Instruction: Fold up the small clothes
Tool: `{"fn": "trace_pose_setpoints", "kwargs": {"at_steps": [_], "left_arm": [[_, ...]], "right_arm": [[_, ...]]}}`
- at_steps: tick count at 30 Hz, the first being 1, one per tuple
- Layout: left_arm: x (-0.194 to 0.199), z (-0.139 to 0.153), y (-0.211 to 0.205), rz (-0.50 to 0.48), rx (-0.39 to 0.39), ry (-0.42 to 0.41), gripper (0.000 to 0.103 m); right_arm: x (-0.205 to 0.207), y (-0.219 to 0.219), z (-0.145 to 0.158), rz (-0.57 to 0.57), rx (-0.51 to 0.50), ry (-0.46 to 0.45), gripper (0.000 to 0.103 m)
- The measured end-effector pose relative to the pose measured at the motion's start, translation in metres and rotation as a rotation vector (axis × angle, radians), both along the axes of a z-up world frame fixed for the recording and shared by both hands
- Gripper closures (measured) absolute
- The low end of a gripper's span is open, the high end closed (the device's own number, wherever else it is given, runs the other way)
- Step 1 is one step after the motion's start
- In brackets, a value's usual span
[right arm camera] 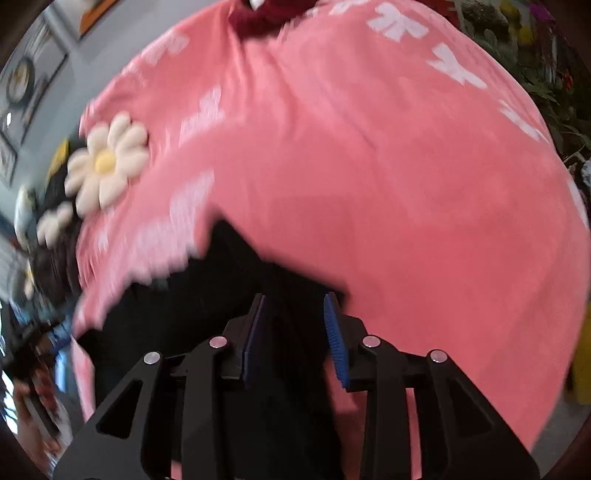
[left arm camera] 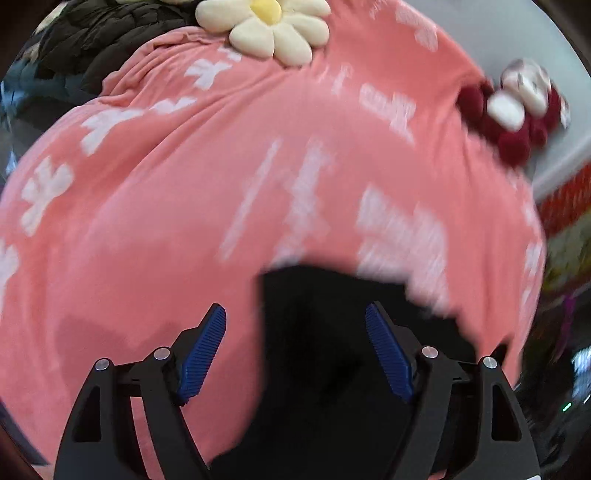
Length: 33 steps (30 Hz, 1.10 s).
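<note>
Left gripper (left arm camera: 295, 354): jaws wide apart, gripping nothing. The black garment (left arm camera: 325, 350) sits between and just ahead of the fingers, its edge nearer the right pad (left arm camera: 388, 354); contact is unclear because of motion blur. The pink cover (left arm camera: 166, 221) fills everything ahead, with the daisy cushion (left arm camera: 266, 29) far ahead and a red-white plush (left arm camera: 517, 110) far ahead-right. Right gripper (right arm camera: 295, 336): jaws partly closed, narrow gap, black fabric lying in that gap. I can't tell whether the pads (right arm camera: 334, 343) are actually pinching it or only straddling it. The garment spreads ahead-left of this gripper, and the daisy is well off to the left. Progress is probably early: the garment looks bunched or lifted, with no clean fold line or flat stack visible. Still left: spread it flat on the cover, fold it, and deal with any other pieces, none of which are visible here.
</note>
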State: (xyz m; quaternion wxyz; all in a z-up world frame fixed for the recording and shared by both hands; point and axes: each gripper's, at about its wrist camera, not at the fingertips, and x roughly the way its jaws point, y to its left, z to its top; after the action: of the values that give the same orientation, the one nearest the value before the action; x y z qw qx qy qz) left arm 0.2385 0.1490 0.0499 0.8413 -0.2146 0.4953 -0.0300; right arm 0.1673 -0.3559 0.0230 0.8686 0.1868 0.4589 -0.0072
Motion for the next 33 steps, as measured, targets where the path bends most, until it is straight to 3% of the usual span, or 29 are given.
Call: {"fn": "trace_pose_setpoints", "kwargs": {"at_steps": [3, 5, 7, 9, 12, 16, 18, 22, 24, 26, 28, 30, 31, 33], "left_arm": [[-0.032, -0.021, -0.003, -0.056, 0.084, 0.035, 0.028], [-0.040, -0.024, -0.009, -0.062, 0.047, 0.049, 0.028], [-0.037, -0.021, -0.018, -0.075, -0.057, 0.074, 0.028], [-0.023, -0.024, -0.029, -0.077, -0.089, 0.140, 0.020], [0.000, -0.040, -0.041, -0.051, -0.118, 0.223, 0.022], [0.037, -0.041, -0.049, -0.047, -0.144, 0.197, 0.022], [0.063, -0.028, -0.052, -0.014, -0.136, 0.151, 0.022], [0.100, 0.002, -0.040, 0.072, -0.149, 0.016, 0.021], [0.102, 0.015, -0.031, 0.099, -0.099, -0.017, 0.020], [0.088, 0.018, -0.021, 0.074, -0.096, -0.021, 0.020], [0.059, 0.012, -0.013, 0.013, -0.084, -0.022, 0.020], [0.033, 0.004, -0.012, -0.047, 0.010, -0.006, 0.020], [0.021, 0.000, -0.011, -0.061, 0.046, 0.006, 0.020], [-0.003, -0.011, -0.015, -0.085, 0.021, 0.031, 0.020]], "right_arm": [[-0.016, 0.021, -0.007, 0.080, -0.065, 0.021, 0.070], [-0.010, 0.032, -0.003, 0.122, -0.050, 0.010, 0.070], [0.002, 0.043, 0.009, 0.140, -0.059, -0.017, 0.070], [0.021, 0.054, 0.015, 0.164, -0.056, -0.022, 0.057], [0.045, 0.072, 0.005, 0.241, -0.036, 0.025, 0.060], [0.079, 0.092, -0.012, 0.313, -0.020, 0.056, 0.066], [0.100, 0.081, -0.006, 0.251, -0.017, 0.002, 0.067], [0.127, 0.041, 0.012, 0.010, -0.056, -0.071, 0.066], [0.115, 0.025, 0.018, -0.029, -0.029, -0.073, 0.065], [0.084, 0.016, 0.016, -0.005, -0.011, -0.071, 0.064], [0.056, 0.017, 0.009, 0.036, -0.050, -0.066, 0.063], [0.030, 0.024, -0.001, 0.086, -0.078, -0.049, 0.063], [0.025, 0.029, -0.004, 0.105, -0.062, -0.040, 0.063], [0.019, 0.039, -0.008, 0.138, 0.013, -0.023, 0.063]]}}
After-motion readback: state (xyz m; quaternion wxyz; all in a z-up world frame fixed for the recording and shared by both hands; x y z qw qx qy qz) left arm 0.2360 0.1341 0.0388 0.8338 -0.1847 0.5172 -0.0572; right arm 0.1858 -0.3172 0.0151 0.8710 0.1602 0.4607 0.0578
